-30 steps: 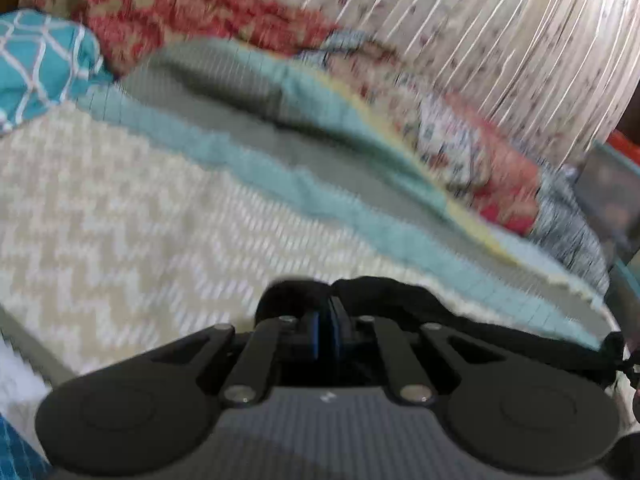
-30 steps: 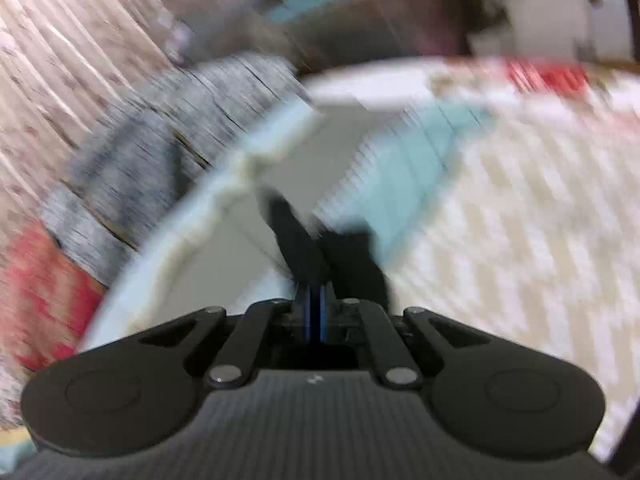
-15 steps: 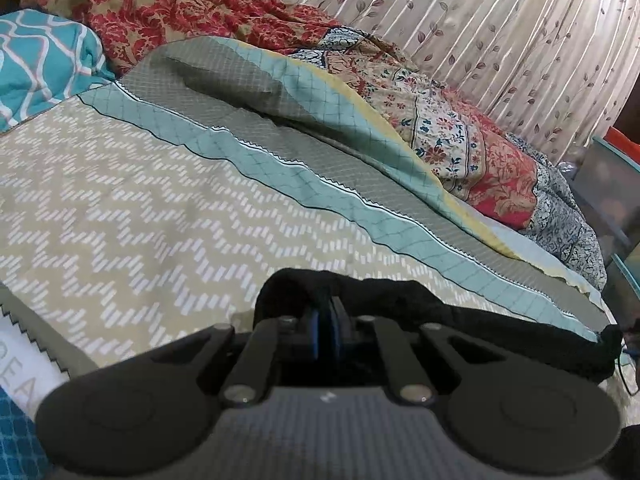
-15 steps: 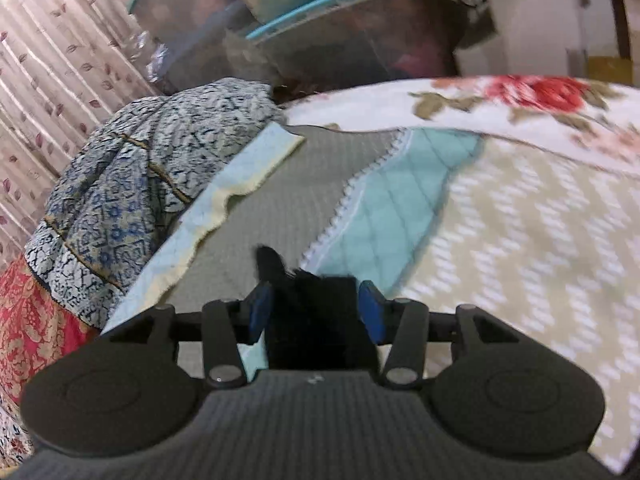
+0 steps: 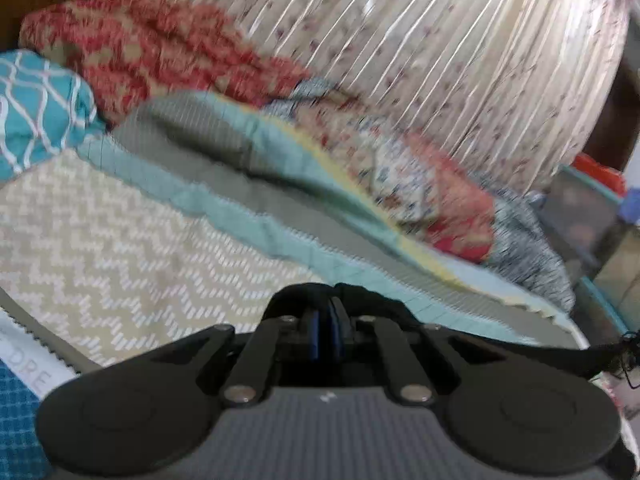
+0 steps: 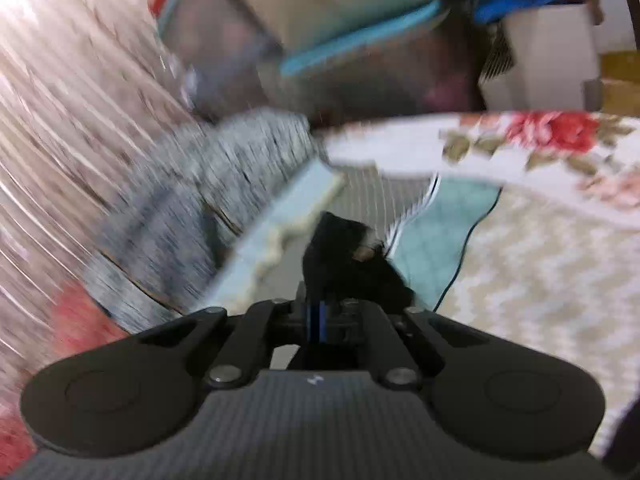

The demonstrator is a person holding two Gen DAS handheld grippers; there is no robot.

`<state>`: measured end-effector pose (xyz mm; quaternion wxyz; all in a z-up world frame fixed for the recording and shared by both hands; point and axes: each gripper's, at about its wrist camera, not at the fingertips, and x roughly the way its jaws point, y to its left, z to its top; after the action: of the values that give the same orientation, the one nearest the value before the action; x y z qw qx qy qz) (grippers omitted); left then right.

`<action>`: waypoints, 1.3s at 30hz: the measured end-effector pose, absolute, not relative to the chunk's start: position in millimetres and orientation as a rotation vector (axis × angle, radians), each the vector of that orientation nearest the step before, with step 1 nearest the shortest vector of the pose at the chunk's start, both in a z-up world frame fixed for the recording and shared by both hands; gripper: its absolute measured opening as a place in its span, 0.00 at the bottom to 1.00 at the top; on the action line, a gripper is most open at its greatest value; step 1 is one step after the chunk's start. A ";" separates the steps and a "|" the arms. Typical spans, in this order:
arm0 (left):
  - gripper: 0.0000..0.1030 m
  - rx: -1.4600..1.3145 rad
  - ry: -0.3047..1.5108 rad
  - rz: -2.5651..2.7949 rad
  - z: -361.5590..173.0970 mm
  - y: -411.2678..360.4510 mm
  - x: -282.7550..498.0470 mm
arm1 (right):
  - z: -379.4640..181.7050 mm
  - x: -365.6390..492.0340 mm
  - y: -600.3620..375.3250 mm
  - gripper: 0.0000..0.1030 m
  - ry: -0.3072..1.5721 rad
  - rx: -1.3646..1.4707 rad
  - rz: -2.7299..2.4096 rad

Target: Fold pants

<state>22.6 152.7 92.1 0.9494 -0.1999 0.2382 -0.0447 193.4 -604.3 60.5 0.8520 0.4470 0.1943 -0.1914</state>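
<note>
While both frames are smeared by motion, the main facts read clearly enough: the black fabric pants (image 5: 500, 350) hang as a band above the bed with the beige chevron-patterned quilt (image 5: 120, 248), pinched at two places. The left gripper (image 5: 325, 334) has its fingers pressed nearly together on a bunched edge of the cloth, and the right gripper (image 6: 317, 322) likewise has its fingers closed tight on a crumpled black wad.

As a judgement, the pants look soft and light — they drape and sag between grips with no stiffness, so they should fold wherever they are laid but will not hold a crease unaided. Corners or the waistband edge seem the sensible places to take hold; a grip on a mid-fabric wad, like the one the right view shows, risks a lopsided fold.

From the left wrist the cloth runs off to the right in a long dark strip, ending in a frayed tuft near the bed's edge; the pleated floral curtain (image 5: 440, 60) and red patterned bedding (image 5: 160, 52) sit behind. From the right wrist only a short lump of cloth shows — but this view alone reveals the blue-rimmed storage box (image 6: 360, 40) beyond the bed.
</note>
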 end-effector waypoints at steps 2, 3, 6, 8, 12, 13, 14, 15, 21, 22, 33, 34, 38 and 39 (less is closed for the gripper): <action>0.06 -0.410 0.445 -0.112 100.2 155.6 -3.6 | 76.9 143.0 -625.0 0.06 0.347 0.999 -0.375; 0.06 -0.412 0.429 -0.126 102.5 157.8 -21.3 | 81.1 117.4 -631.4 0.06 0.324 1.016 -0.372; 0.06 -0.390 0.408 -0.170 96.8 163.7 -69.8 | 69.5 32.9 -650.0 0.06 0.289 1.057 -0.403; 0.11 -0.384 0.454 -0.196 84.0 167.0 -99.8 | 41.4 -24.1 -661.3 0.06 0.308 1.079 -0.478; 0.52 -0.291 0.686 -0.114 37.5 157.7 -142.3 | -38.4 -93.1 -670.2 0.20 0.507 1.122 -0.751; 0.49 -0.263 0.748 -0.067 25.5 157.0 -150.9 | -55.7 -108.3 -670.7 0.32 0.535 1.169 -0.809; 0.49 -0.275 0.787 -0.049 19.6 159.3 -155.5 | -66.5 -125.6 -668.7 0.34 0.519 1.214 -0.856; 0.49 -0.325 0.811 -0.041 16.7 164.8 -162.4 | -70.0 -139.0 -665.5 0.35 0.481 1.242 -0.875; 0.60 -0.603 0.733 -0.038 36.3 198.2 -177.5 | -27.5 -140.7 -635.6 0.37 0.399 1.089 -0.743; 0.66 -0.628 0.731 -0.045 38.2 200.1 -174.2 | -18.4 -134.5 -626.4 0.43 0.399 1.052 -0.692; 0.85 -0.683 0.809 -0.078 7.6 180.3 -120.6 | 0.4 -49.0 -470.4 0.49 0.656 0.826 -0.058; 0.87 -0.679 0.813 -0.080 5.9 177.3 -116.0 | 3.6 -33.5 -447.8 0.49 0.685 0.776 0.000; 0.89 -0.576 0.802 -0.118 10.2 159.5 -99.1 | 11.2 36.9 -370.1 0.50 0.786 0.622 0.182; 0.89 -0.548 0.790 -0.127 12.7 154.4 -97.1 | 14.9 51.0 -350.6 0.51 0.797 0.564 0.221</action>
<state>-97.1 154.4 12.7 0.8847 -0.2633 0.3799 -0.0610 51.0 -350.6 14.9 0.8772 0.2705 0.3823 0.1058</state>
